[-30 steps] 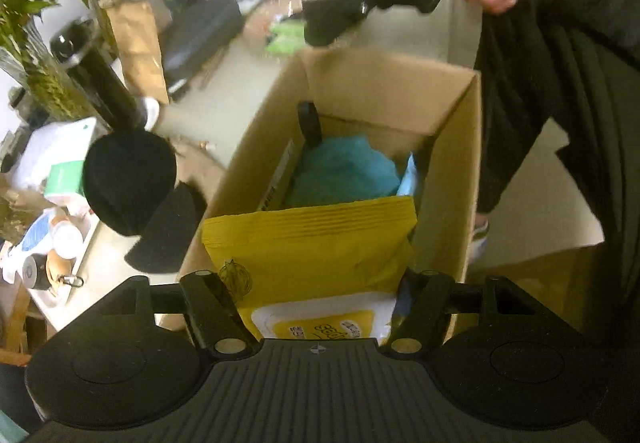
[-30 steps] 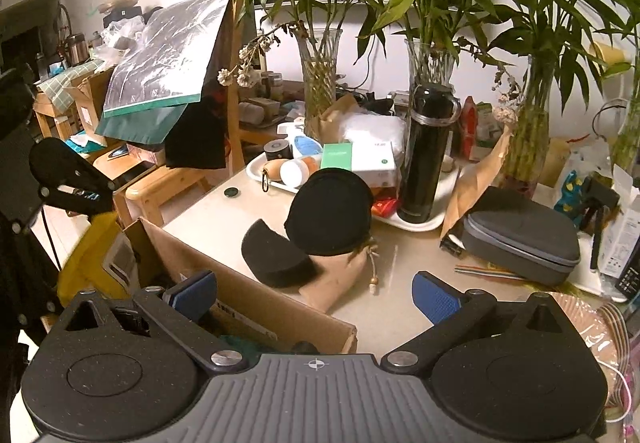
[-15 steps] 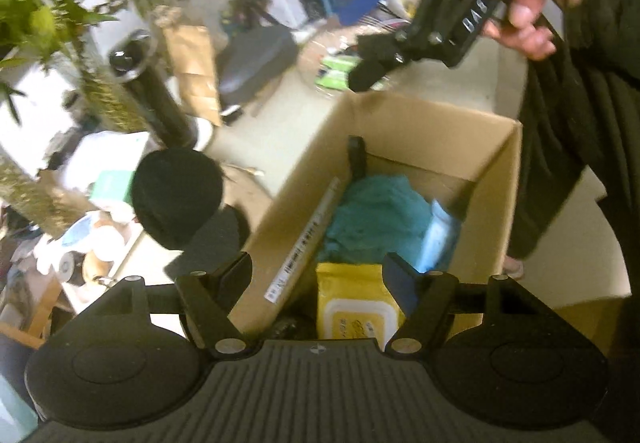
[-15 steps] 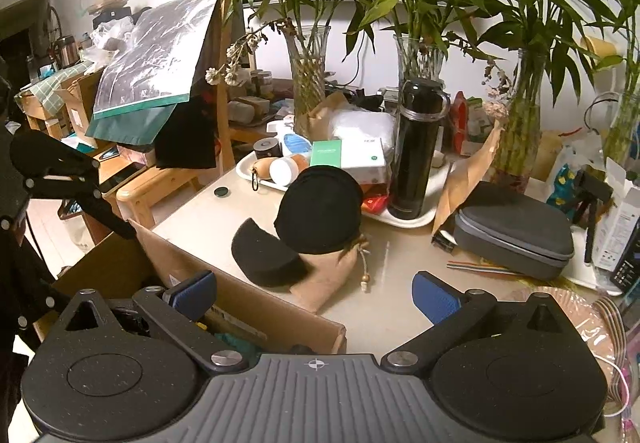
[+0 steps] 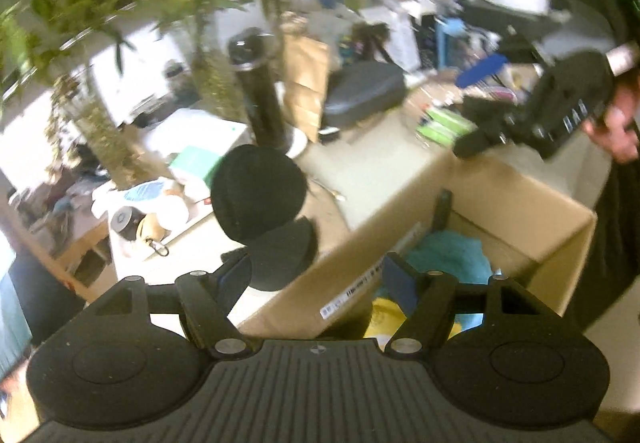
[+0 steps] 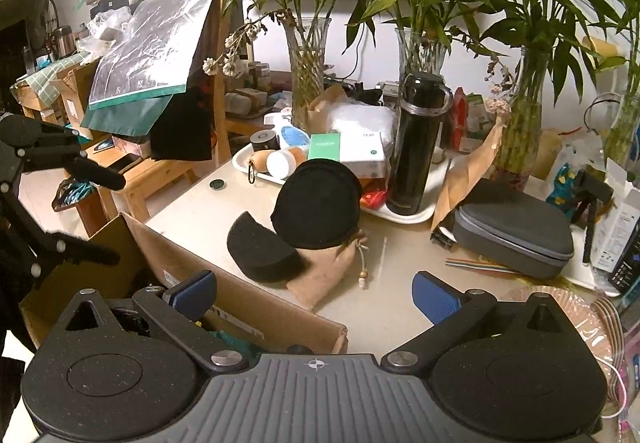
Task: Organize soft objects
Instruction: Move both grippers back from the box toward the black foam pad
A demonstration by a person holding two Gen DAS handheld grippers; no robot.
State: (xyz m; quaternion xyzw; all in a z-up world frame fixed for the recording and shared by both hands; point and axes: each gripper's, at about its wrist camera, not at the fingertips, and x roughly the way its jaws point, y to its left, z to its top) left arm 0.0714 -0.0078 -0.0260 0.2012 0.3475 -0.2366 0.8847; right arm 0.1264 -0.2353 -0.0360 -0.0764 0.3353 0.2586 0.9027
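Observation:
An open cardboard box (image 5: 404, 211) stands against the table edge. Inside it lie a teal cloth (image 5: 448, 259) and a yellow wipes pack (image 5: 386, 319). My left gripper (image 5: 318, 279) hovers open over the box's near left wall, with nothing between its pads. On the table beside the box are a black half-round sponge (image 6: 260, 251), a round black soft pouch (image 6: 316, 203) and a burlap drawstring bag (image 6: 324, 275). My right gripper (image 6: 316, 297) is open and empty above the box's far corner (image 6: 240, 295), pointing at these items.
A white tray (image 6: 404, 215) holds a tall black flask (image 6: 418, 143), small jars and a box. Glass vases with bamboo (image 6: 308, 75) line the back. A grey zip case (image 6: 516, 231) lies at the right. A hand (image 5: 612, 131) holds the right gripper.
The left gripper let go of the yellow wipes pack, which now lies in the box. It then rose and rolled, swinging its view left toward the table. The right gripper stayed put.

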